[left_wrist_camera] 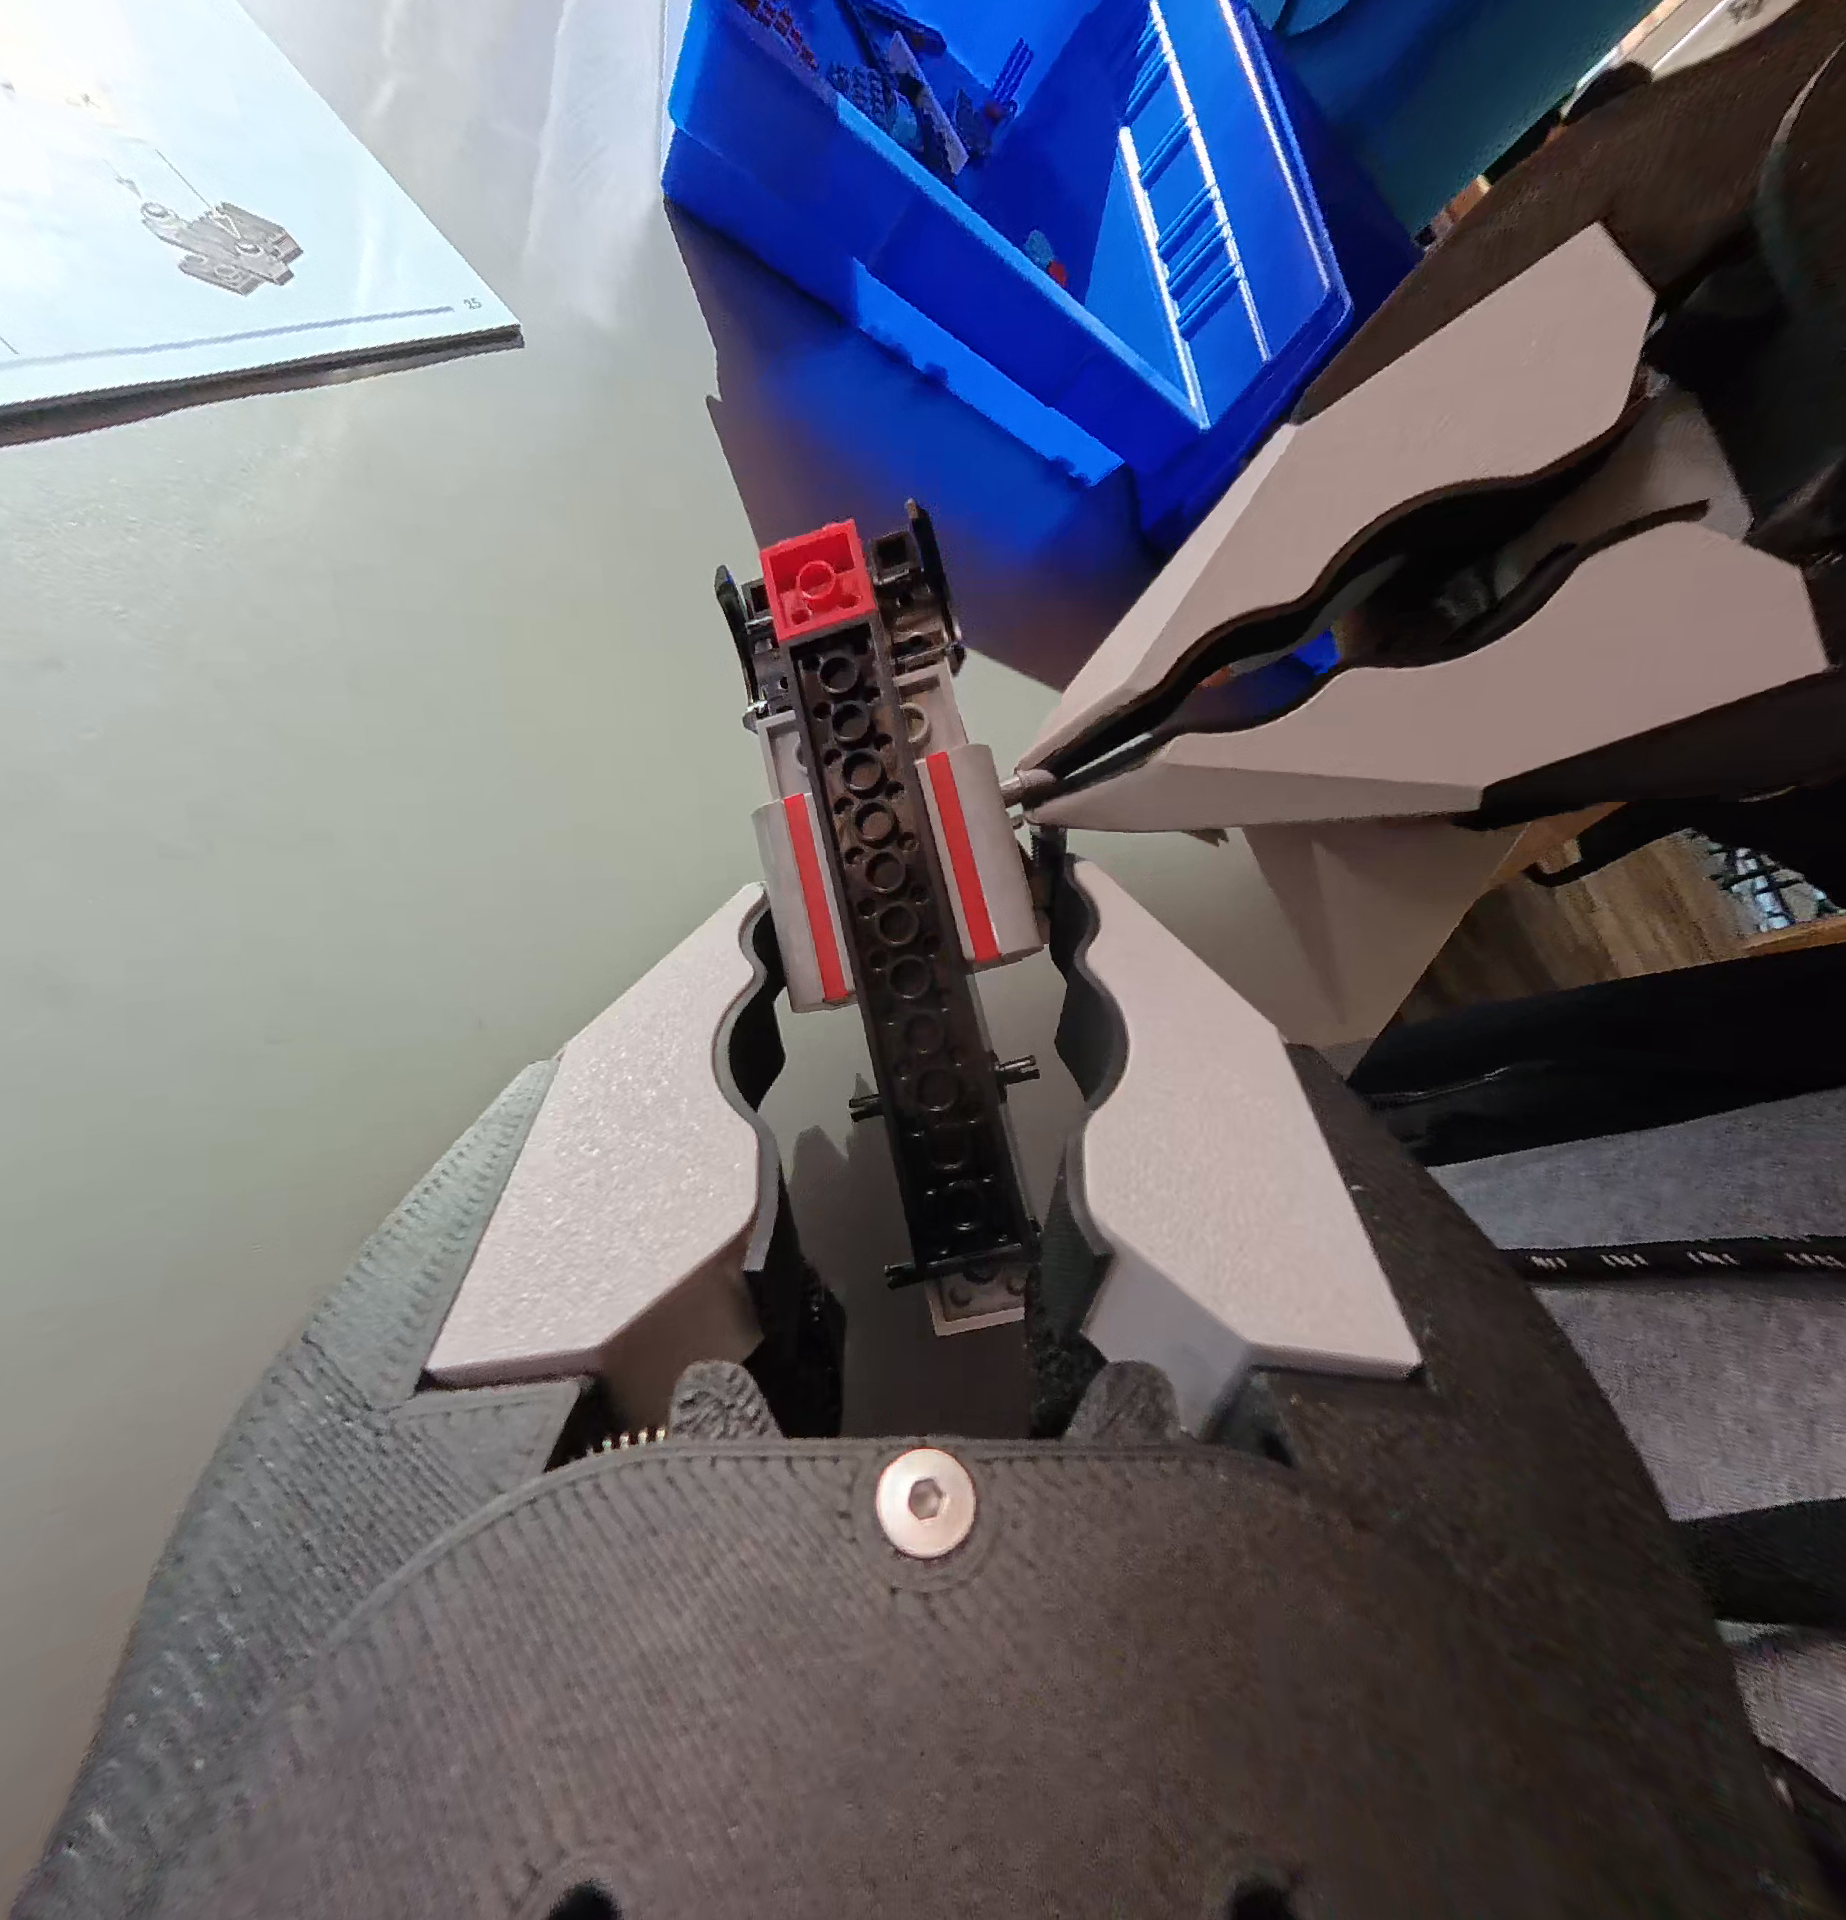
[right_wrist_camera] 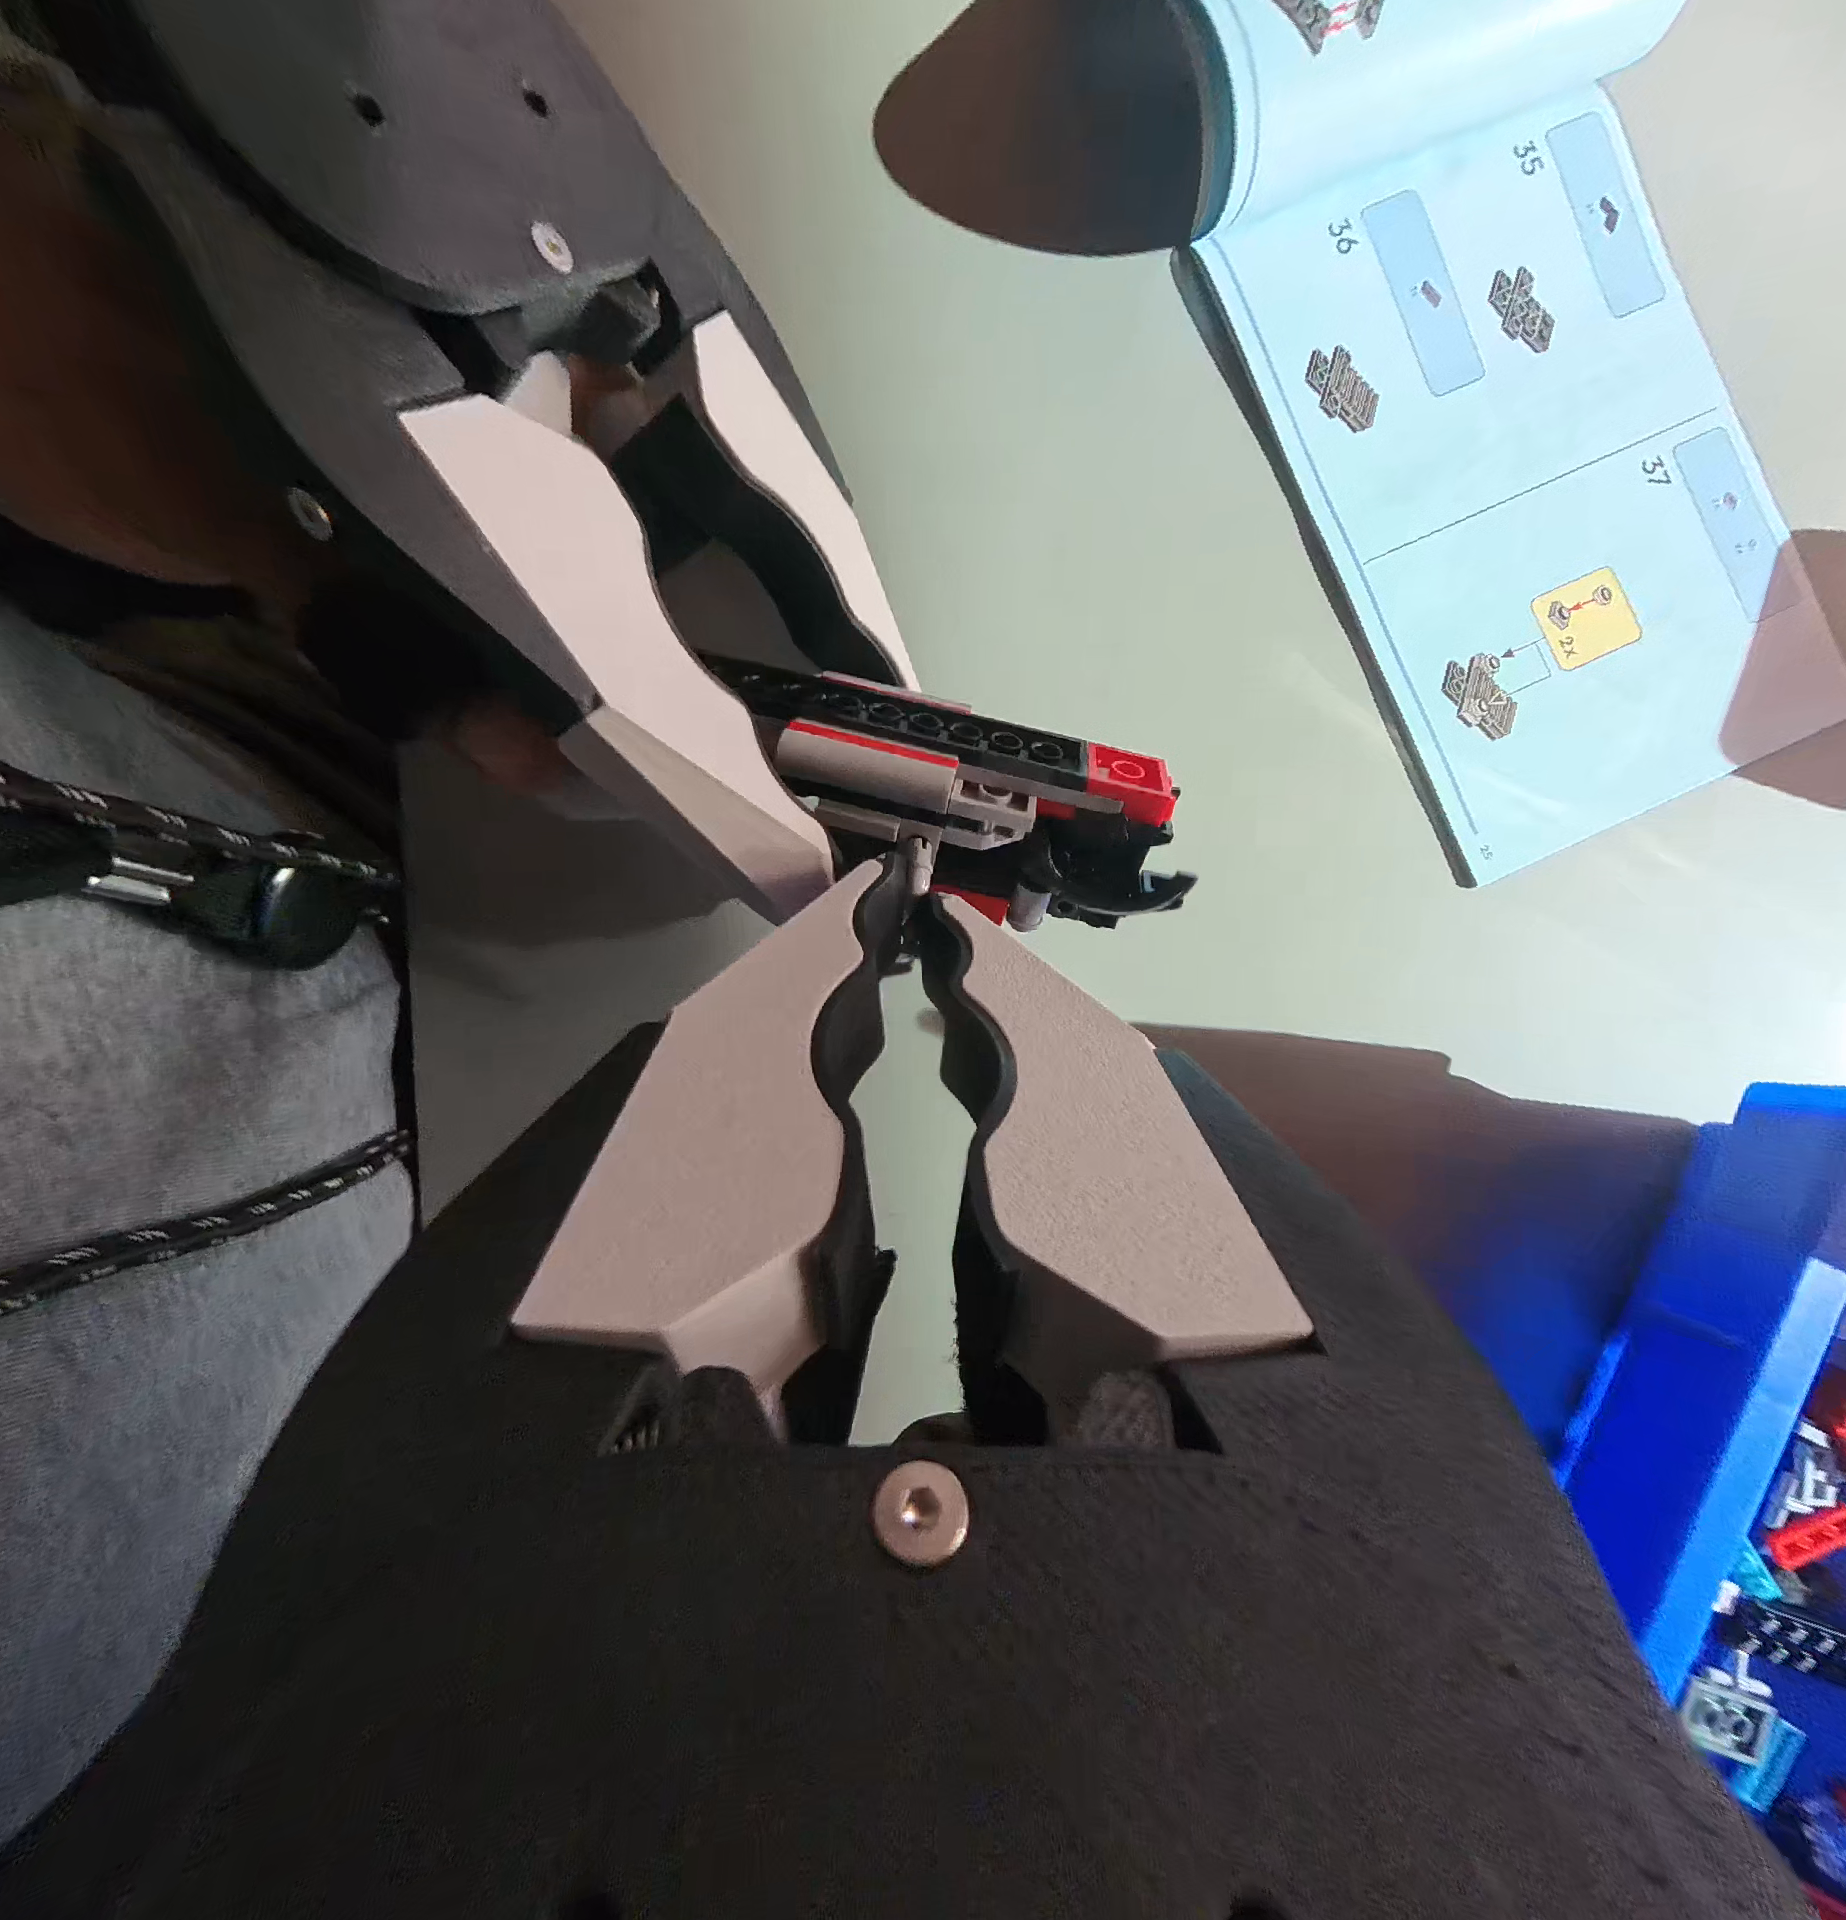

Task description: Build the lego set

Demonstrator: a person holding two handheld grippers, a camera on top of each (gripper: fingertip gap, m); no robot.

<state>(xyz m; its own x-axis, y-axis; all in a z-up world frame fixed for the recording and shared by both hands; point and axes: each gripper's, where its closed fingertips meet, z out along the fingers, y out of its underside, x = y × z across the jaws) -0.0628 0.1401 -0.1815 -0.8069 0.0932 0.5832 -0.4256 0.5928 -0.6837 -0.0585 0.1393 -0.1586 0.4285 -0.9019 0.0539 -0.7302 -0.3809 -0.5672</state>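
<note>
A: Black ribbed body of the left gripper (left_wrist_camera: 903, 925) sits closest, with its grey fingers (left_wrist_camera: 628, 1174) pinched on the long black, grey and red lego assembly (left_wrist_camera: 877, 831), which is held up off the pale table (left_wrist_camera: 275, 727).

B: Bigger stuff first. Blue plastic parts bin (left_wrist_camera: 1002, 260) at the back, loose bricks inside. Open instruction booklet (right_wrist_camera: 1470, 468) lies flat on the table, well apart from the build.

A: Right gripper (right_wrist_camera: 906, 883)?

B: Its fingertips are closed on a small grey pin piece (right_wrist_camera: 917, 857), whose tip touches the model's side just beside the red-striped grey cylinder (left_wrist_camera: 966, 852).

A: Step in hand?

B: Likely seating that pin. The person should keep the left grip firm so the model doesn't twist, line the pin straight with its hole and push along its axis. An angled push could make the pin slip from the tips or knock loose parts off.

A: Seated yet?

B: Can't tell, the contact is too small.
</note>
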